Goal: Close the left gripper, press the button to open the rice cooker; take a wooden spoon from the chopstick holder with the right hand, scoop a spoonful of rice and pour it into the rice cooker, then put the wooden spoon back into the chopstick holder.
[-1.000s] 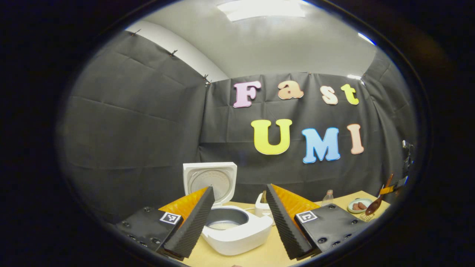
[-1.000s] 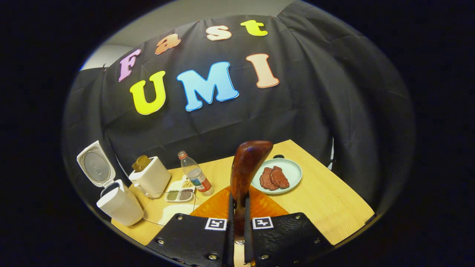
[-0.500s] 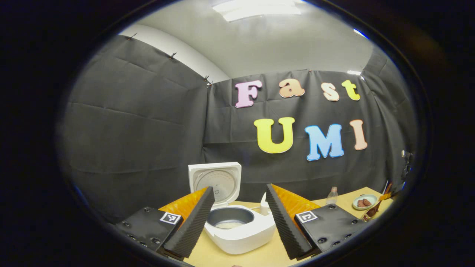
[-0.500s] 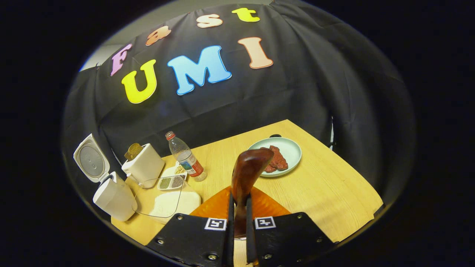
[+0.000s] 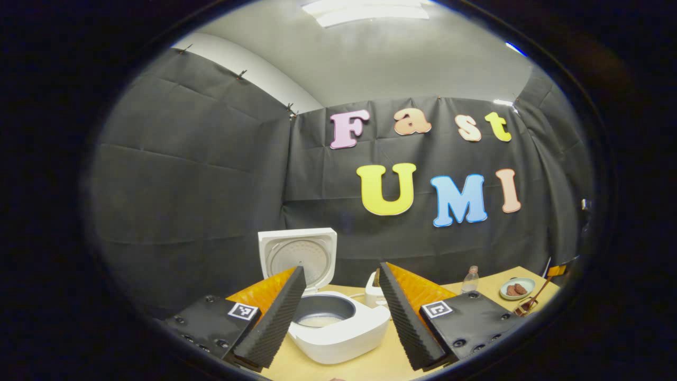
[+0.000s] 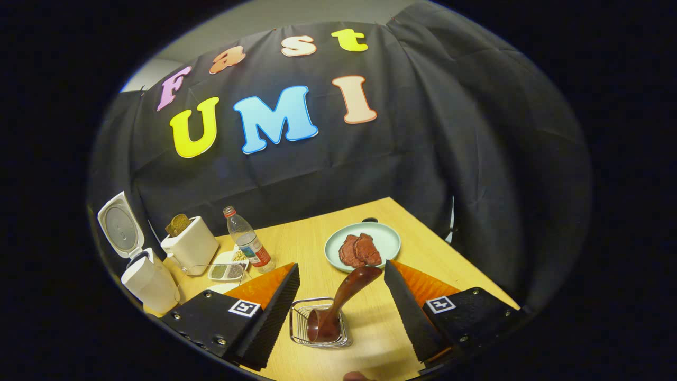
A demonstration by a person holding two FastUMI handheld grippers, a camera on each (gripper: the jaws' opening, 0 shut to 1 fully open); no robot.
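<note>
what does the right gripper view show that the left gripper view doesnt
Right gripper view: the wooden spoon standing in the wire chopstick holder, in front of the open right tool, plus a divided dish. Left gripper view: the inside of the rice cooker, rice in its pot, past the open left tool. Both: rice cooker, bottle, plate.

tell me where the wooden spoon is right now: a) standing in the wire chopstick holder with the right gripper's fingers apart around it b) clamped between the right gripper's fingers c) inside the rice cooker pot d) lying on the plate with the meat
a: in the right gripper view the wooden spoon stands bowl down in the wire chopstick holder, and the right gripper has its fingers spread wide on either side, touching neither.
</note>
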